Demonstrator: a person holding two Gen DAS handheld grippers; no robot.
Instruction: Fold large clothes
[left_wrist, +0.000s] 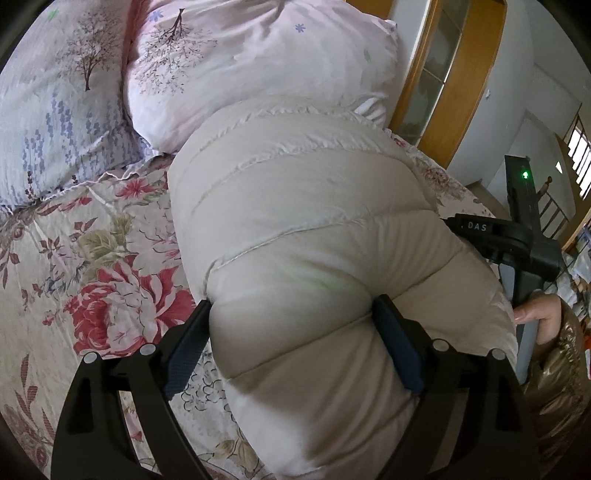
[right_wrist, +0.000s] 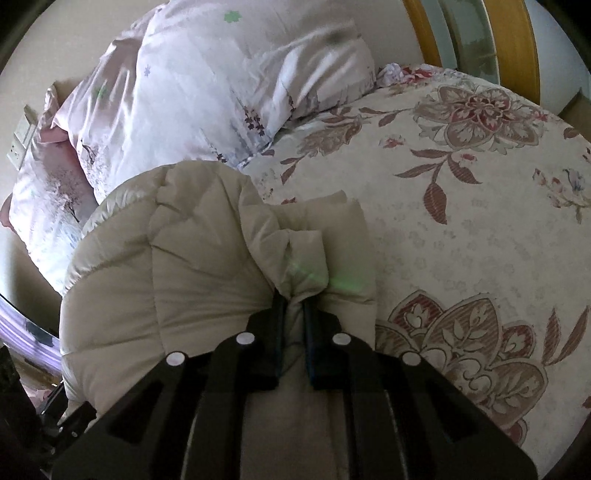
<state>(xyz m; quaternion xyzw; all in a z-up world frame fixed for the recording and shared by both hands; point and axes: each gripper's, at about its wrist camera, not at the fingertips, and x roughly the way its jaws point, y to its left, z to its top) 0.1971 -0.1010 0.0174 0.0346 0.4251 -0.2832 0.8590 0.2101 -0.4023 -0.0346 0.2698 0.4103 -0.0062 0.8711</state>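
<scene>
Garment: a beige quilted down jacket (left_wrist: 295, 221) lay bunched on the bed, its top end against the pillows near the head of the bed; the floral bedsheet (left_wrist: 92, 258) showed along both of its sides.
Left gripper: the left gripper (left_wrist: 291, 332) had its jaws wide apart, straddling a puffy quilted section of the jacket; the padding bulged between the fingers and touched the inner faces, but whether they pressed on it could not be told.
Right gripper: the right gripper (right_wrist: 294, 306) had its jaws nearly together, clamped on a narrow fold of the jacket (right_wrist: 184, 258), with a small puffed flap sticking out just beyond the fingertips.
Person: a hand (left_wrist: 539, 317) in a shiny brown sleeve held the right gripper's handle at the bed's right edge.
Surroundings: a pink pillow (left_wrist: 258, 66) and a bluish pillow (left_wrist: 55, 110), both printed with trees, lay at the head of the bed, the pink one touching the jacket.
Behind the bed: a yellow wooden door frame (left_wrist: 443, 74) with glass panes stood beyond the far corner.
Obstruction: the jacket's bulk hid the sheet under it and most of the pink pillow's lower edge.
</scene>
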